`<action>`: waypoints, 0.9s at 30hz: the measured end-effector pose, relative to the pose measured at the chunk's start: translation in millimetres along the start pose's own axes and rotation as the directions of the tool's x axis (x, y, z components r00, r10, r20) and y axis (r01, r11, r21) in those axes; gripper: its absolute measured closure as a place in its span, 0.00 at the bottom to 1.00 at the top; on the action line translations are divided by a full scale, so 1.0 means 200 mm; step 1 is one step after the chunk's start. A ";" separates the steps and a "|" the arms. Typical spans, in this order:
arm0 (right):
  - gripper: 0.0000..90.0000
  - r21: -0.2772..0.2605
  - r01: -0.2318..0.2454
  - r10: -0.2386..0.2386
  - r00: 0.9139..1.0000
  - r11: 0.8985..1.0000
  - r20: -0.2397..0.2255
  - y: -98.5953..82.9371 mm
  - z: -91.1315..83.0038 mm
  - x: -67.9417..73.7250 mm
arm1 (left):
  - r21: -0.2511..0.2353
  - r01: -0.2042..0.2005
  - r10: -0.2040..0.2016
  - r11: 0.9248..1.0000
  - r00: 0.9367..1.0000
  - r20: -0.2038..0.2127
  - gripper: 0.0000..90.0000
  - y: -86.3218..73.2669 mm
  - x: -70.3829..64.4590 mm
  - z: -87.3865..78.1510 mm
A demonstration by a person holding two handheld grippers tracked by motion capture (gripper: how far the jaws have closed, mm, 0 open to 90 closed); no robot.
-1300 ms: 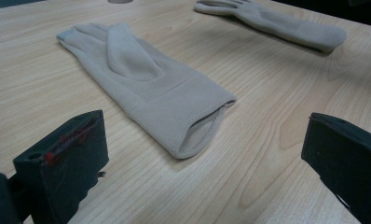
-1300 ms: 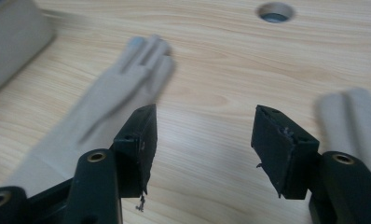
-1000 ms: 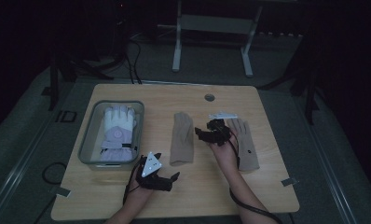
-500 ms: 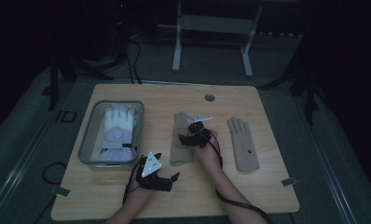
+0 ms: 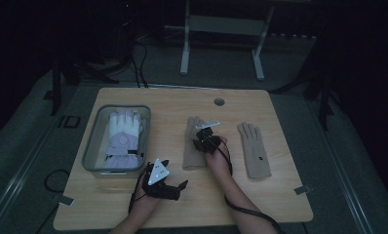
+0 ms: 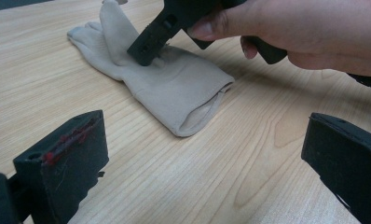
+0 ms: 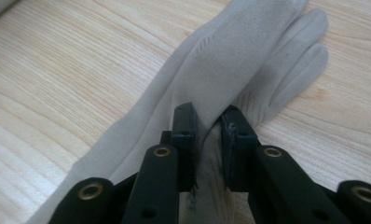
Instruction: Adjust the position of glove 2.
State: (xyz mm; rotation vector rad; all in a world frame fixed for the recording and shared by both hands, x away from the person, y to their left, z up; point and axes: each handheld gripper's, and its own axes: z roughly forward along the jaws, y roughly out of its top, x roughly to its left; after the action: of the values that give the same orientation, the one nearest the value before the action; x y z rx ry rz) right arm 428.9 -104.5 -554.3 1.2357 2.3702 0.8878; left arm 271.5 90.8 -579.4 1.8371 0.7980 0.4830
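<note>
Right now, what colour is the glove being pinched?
Plain beige glove, clearest in the right gripper view.

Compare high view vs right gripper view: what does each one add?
High view alone: the bin with a white glove, a second beige glove lying flat to the right, and the left tongs open near the table's front edge. Right gripper view alone: a fold of fabric pinched between the two pads. Both: the right tongs on the middle beige glove on the wooden table.

glove [image 7: 230,74] cuff cut off btm | tray [image 5: 92,146] contents too dim
</note>
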 end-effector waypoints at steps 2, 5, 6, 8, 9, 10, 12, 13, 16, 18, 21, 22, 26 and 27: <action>0.88 -0.012 -0.014 0.014 1.000 1.000 -0.021 0.01 -0.02 -0.02 | 0.000 0.002 -0.002 1.000 1.000 0.000 0.01 0.00 0.00 0.00; 0.88 -0.035 -0.013 0.012 0.999 0.999 -0.029 0.03 -0.08 -0.04 | 0.001 -0.001 0.001 1.000 1.000 0.001 0.01 0.00 0.00 0.00; 0.88 -0.047 -0.019 0.018 0.999 0.999 -0.039 0.03 -0.10 -0.05 | 0.000 0.000 0.000 1.000 1.000 0.000 0.01 0.00 0.00 0.00; 0.88 -0.066 -0.010 0.007 0.999 0.998 -0.034 0.05 -0.15 -0.06 | 0.002 -0.004 0.004 1.000 1.000 -0.003 0.01 0.00 0.00 0.00; 0.88 -0.078 -0.012 0.010 0.999 0.997 -0.033 0.07 -0.18 -0.07 | 0.002 -0.004 0.004 1.000 1.000 -0.003 0.01 0.00 0.00 0.00; 0.88 -0.086 -0.009 0.007 0.999 0.996 -0.033 0.08 -0.20 -0.08 | 0.002 -0.002 0.002 1.000 1.000 -0.002 0.01 0.00 0.00 0.00; 0.88 -0.110 0.007 -0.010 1.000 0.994 -0.023 0.09 -0.26 -0.10 | 0.003 -0.003 0.003 1.000 1.000 -0.003 0.01 0.00 0.00 0.00; 0.88 -0.123 0.011 -0.013 1.000 0.992 -0.017 0.10 -0.30 -0.11 | 0.004 -0.004 0.004 1.000 1.000 -0.004 0.01 0.00 0.00 0.00; 0.88 -0.147 0.001 -0.004 1.000 0.989 -0.020 0.12 -0.39 -0.16 | 0.003 0.003 -0.003 1.000 1.000 -0.003 0.01 0.00 0.00 0.00; 0.88 -0.161 0.005 -0.007 1.000 0.987 -0.013 0.12 -0.44 -0.19 | 0.003 0.001 -0.001 1.000 1.000 -0.004 0.01 0.00 0.00 0.00; 0.88 -0.182 -0.001 0.000 1.000 0.983 -0.007 0.12 -0.54 -0.26 | 0.006 0.001 -0.001 1.000 1.000 -0.006 0.01 0.00 0.00 0.00; 0.88 -0.182 -0.001 0.000 1.000 0.983 -0.007 0.12 -0.54 -0.26 | 0.006 0.001 -0.001 1.000 1.000 -0.006 0.01 0.00 0.00 0.00; 0.88 -0.209 -0.012 0.015 1.000 0.978 0.012 0.09 -0.67 -0.37 | 0.006 0.000 0.000 1.000 1.000 -0.008 0.01 0.00 0.00 0.00; 0.88 -0.214 -0.011 0.015 1.000 0.977 0.018 0.08 -0.69 -0.39 | 0.006 0.002 -0.002 1.000 1.000 -0.009 0.01 0.00 0.00 0.00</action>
State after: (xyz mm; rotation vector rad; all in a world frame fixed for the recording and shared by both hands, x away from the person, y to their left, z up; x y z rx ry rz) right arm 408.5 -213.4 -439.2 1.1700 2.1862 1.0966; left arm 271.7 90.5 -579.3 1.8408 0.8079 0.4882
